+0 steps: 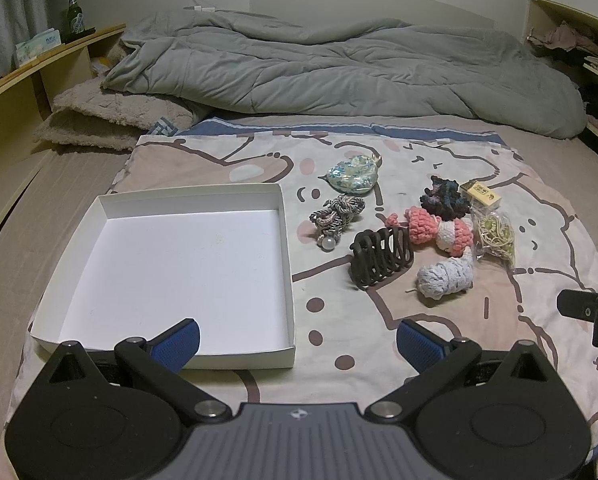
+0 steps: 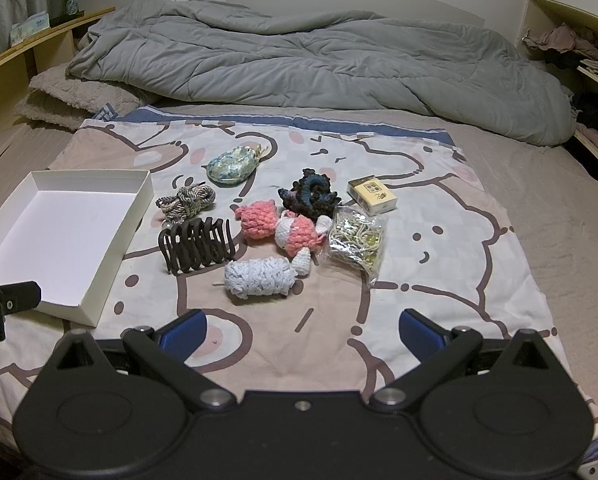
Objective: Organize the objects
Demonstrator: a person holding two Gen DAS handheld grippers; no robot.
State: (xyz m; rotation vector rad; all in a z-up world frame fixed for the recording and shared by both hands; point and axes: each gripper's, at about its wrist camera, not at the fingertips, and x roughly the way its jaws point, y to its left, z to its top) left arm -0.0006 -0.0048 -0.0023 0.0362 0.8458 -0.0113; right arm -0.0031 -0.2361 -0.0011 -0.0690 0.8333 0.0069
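With both the left gripper (image 1: pixel 297 342) and right gripper (image 2: pixel 303 330) spread wide and empty, best to lift the hair claw (image 2: pixel 197 249) just right of the white box (image 2: pixel 111 240) squarely across its ribs, then lower inside.

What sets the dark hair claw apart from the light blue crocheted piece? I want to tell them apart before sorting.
The hair claw is dark brown, rigid, with open curved teeth you can see through; the light blue crocheted piece is pale, soft yarn and solid. The claw stands on its teeth; the crocheted piece lies on its side. The claw sits nearer the white box. Both rest on the cartoon-print cloth, outside the box.
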